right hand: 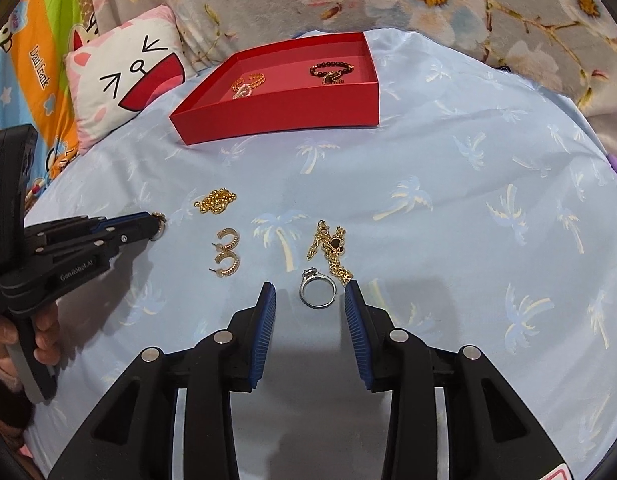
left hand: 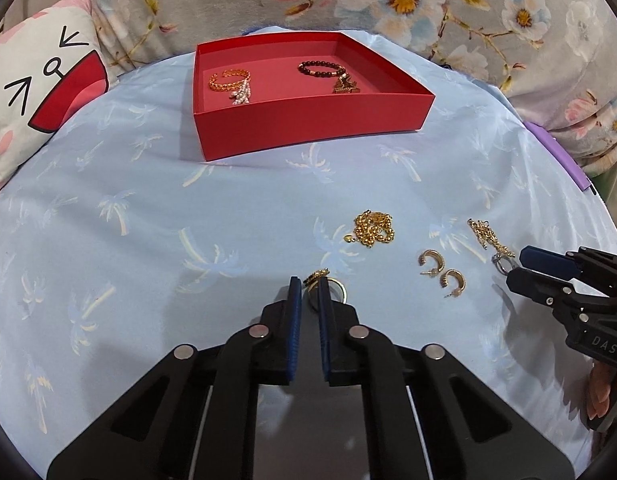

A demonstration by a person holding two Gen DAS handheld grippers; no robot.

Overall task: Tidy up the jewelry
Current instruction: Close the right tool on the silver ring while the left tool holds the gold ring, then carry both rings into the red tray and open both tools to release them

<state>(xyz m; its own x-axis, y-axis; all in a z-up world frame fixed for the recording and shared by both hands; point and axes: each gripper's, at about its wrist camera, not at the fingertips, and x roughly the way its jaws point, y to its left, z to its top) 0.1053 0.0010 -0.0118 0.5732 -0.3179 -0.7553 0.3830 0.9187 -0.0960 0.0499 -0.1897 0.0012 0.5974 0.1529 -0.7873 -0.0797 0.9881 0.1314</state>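
Left wrist view: your left gripper (left hand: 311, 286) has its blue pads (left hand: 295, 312) drawn close around a gold ring (left hand: 328, 282) lying on the pale blue palm-print cloth (left hand: 148, 240); whether they actually pinch it cannot be told. Ahead lie a beaded gold chain (left hand: 373, 229) and two gold hoop earrings (left hand: 440, 270). The red tray (left hand: 308, 128) beyond holds a gold bangle (left hand: 228, 79) and a dark bead bracelet (left hand: 321, 68).

Right wrist view: your right gripper (right hand: 310, 290) stands wide apart, a silver ring (right hand: 317, 290) lying on the cloth between its fingertips, touching neither. A tangled gold necklace (right hand: 328, 248) lies just beyond it. A cat-face cushion (right hand: 124, 76) sits left of the tray.
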